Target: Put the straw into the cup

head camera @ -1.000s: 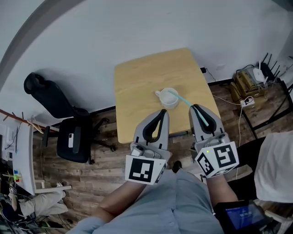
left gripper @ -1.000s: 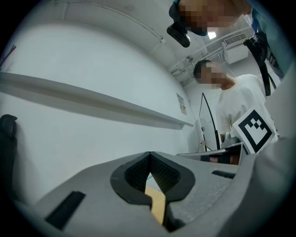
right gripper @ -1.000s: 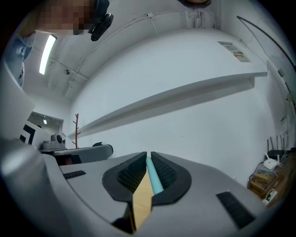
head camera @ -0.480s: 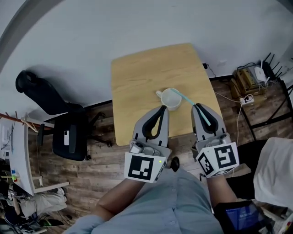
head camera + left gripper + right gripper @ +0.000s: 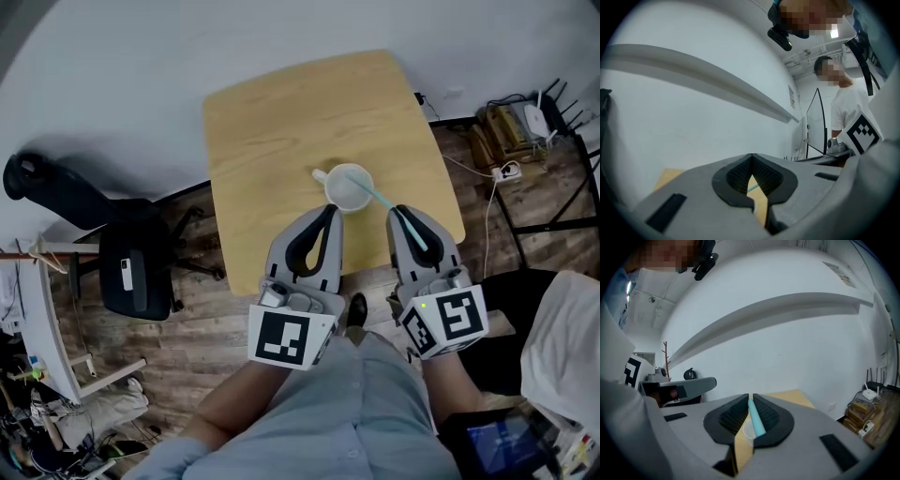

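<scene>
Over the last second the desk (image 5: 272,131) has drawn closer under us and both grippers reach a little farther over its near edge, yet the straw (image 5: 380,199) keeps much the same relation to the cup (image 5: 349,187). Its far end lies at the cup's mouth, apparently just inside the rim, and the rest slants back toward us. We judge that the insertion has begun but is not finished, because the straw is still held rather than left standing in the cup. The right gripper (image 5: 403,214) has its jaws pinching the near part of the teal straw. In the right gripper view the straw (image 5: 756,420) runs straight out between the ribbed pads, with the pale cup (image 5: 746,431) just beyond and below the tips. The left gripper (image 5: 325,212) hangs beside it, short of the cup, its jaws pressed together at the tips with nothing between them; only desk shows through the gap.
</scene>
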Demonstrator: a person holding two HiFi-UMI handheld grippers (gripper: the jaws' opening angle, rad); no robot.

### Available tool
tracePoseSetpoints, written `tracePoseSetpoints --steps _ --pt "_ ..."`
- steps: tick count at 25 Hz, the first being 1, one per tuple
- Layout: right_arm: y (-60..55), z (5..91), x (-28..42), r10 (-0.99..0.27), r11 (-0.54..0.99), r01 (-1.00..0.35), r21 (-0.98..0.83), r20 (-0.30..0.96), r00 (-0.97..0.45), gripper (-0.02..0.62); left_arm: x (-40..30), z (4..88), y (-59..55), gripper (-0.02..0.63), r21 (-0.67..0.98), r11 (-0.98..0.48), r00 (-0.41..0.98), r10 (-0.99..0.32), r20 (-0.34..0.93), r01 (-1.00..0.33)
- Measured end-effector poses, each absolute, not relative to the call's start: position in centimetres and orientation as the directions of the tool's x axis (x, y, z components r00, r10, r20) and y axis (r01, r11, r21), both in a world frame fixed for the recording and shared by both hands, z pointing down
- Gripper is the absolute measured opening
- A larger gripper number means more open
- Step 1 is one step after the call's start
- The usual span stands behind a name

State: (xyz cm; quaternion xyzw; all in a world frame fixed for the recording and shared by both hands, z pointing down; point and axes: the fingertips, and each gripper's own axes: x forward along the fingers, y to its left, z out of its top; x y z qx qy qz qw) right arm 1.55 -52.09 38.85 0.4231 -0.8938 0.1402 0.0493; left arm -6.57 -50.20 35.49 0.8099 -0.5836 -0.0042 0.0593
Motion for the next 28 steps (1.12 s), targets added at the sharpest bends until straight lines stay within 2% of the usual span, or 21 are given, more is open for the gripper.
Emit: tracePoseSetpoints --steps 17,24,28 --pt "-55.1 47.9 -1.3 -0.698 0.563 -0.778 -0.279 0.344 -0.628 0.026 -8.8 42.5 -53.9 -0.003 0.173 -0.323 0.354 -0.915 0.194 -0.930" --pt "-55.9 48.7 -1.5 -0.711 0.550 -0.790 -0.270 0.345 -0.613 0.029 -9.5 44.2 -54.5 -0.003 0.189 -0.324 0.362 -0.903 0.229 -0.927" --pt "-55.9 48.8 -1.4 -0.702 0.552 -0.787 -0.275 0.357 -0.617 0.058 -9.2 43.9 -54.6 -0.003 0.192 -0.331 0.369 -0.903 0.220 -0.924"
